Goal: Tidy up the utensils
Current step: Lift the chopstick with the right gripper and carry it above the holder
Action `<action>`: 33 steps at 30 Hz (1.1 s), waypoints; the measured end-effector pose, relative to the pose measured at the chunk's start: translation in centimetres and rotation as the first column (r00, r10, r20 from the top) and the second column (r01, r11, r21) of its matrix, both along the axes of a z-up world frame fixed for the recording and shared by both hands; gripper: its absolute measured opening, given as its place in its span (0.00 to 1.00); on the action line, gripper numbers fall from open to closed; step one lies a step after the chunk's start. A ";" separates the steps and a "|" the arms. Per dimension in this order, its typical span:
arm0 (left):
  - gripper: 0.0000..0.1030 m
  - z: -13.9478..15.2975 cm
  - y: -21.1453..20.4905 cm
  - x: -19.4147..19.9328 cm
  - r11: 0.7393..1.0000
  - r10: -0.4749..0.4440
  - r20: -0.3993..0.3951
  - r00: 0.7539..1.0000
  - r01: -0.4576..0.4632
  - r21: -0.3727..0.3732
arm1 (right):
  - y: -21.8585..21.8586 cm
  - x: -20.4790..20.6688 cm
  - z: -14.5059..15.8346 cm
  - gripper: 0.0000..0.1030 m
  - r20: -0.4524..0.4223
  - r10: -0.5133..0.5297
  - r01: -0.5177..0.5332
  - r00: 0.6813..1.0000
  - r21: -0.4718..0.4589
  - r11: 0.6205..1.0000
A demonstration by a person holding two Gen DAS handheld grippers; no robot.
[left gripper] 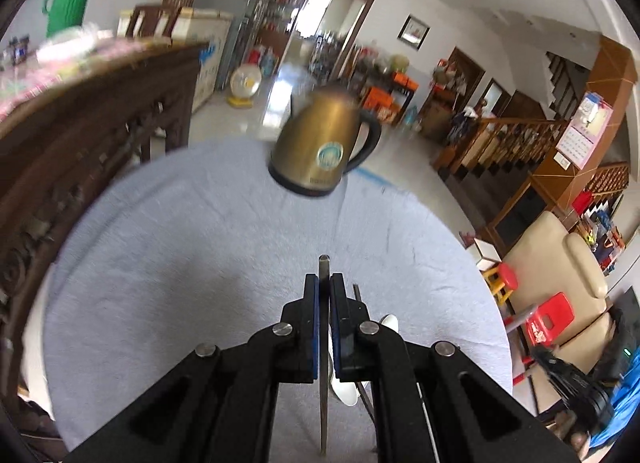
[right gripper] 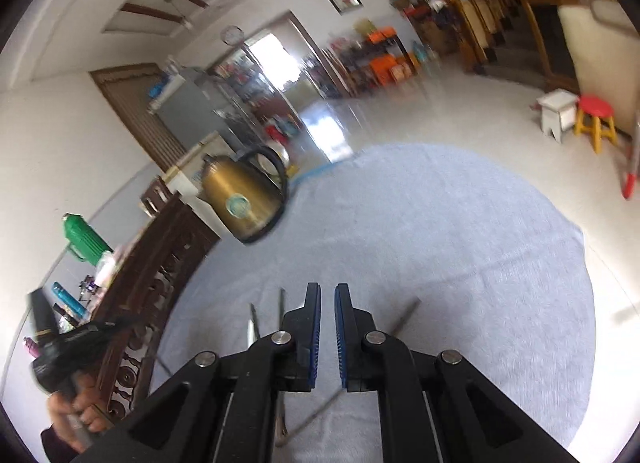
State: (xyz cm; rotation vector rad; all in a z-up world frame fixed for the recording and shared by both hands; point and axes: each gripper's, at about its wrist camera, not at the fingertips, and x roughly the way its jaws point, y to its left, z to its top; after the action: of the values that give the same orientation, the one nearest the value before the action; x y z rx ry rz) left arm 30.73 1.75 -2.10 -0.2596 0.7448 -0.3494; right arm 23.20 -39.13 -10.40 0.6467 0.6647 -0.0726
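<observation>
Grey steel shows between the blue pads [left gripper: 316, 327] of my left gripper [left gripper: 324, 283]: I hold a long, thin utensil [left gripper: 324, 267], edge-on, its tip poking just past the fingertips and its other end running back under the gripper. I judge it a knife or a chopstick; the view does not settle which. The grip sits part-way along the length, which I judge keeps the piece from swinging while I carry it.

My right gripper [right gripper: 328, 291] holds nothing. Its jaws stand a narrow gap apart, and it hangs above the near edge of the table.

Under the left gripper, near the same edge, lies a white spoon [left gripper: 390, 323] with a dark thin stick [left gripper: 358, 295] just beside it. The right wrist view shows more thin sticks [right gripper: 282, 303] scattered at angles under and beside that gripper, so sorting is, in my judgement, at an early stage.

The pale blue cloth [left gripper: 180, 243] covers the round table; its middle is bare, which leaves room to lay utensils side by side.

At the far edge stands a brass-coloured kettle [left gripper: 326, 143], well apart from the utensils. Beyond it the room is blurred.
</observation>
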 end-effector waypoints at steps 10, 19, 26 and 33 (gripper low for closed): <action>0.05 1.3 -0.2 -3.2 0.999 -0.031 0.102 0.994 0.027 0.039 | -2.5 9.1 -9.6 0.34 -0.458 0.025 0.003 0.889 0.060 0.998; 0.05 1.7 0.5 -5.3 0.998 -0.038 0.157 0.987 0.031 0.047 | 0.6 13.2 -11.1 0.15 -0.577 -0.034 -0.077 0.816 -0.167 0.983; 0.05 2.5 1.5 -7.3 0.999 -0.017 0.212 0.977 0.007 0.048 | 1.8 11.0 -10.2 0.07 -0.490 -0.006 -0.091 0.872 -0.175 0.980; 0.05 3.3 3.4 -10.2 0.999 0.036 0.251 0.967 -0.036 -0.003 | 0.3 3.8 -5.8 0.06 -0.276 -0.046 0.003 0.960 -0.155 0.988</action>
State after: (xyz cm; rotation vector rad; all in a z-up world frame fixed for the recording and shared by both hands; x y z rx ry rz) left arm 20.54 5.12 1.18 -0.2224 0.4896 -0.3398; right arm 26.99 -38.79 -16.17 0.5001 0.9142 -0.2394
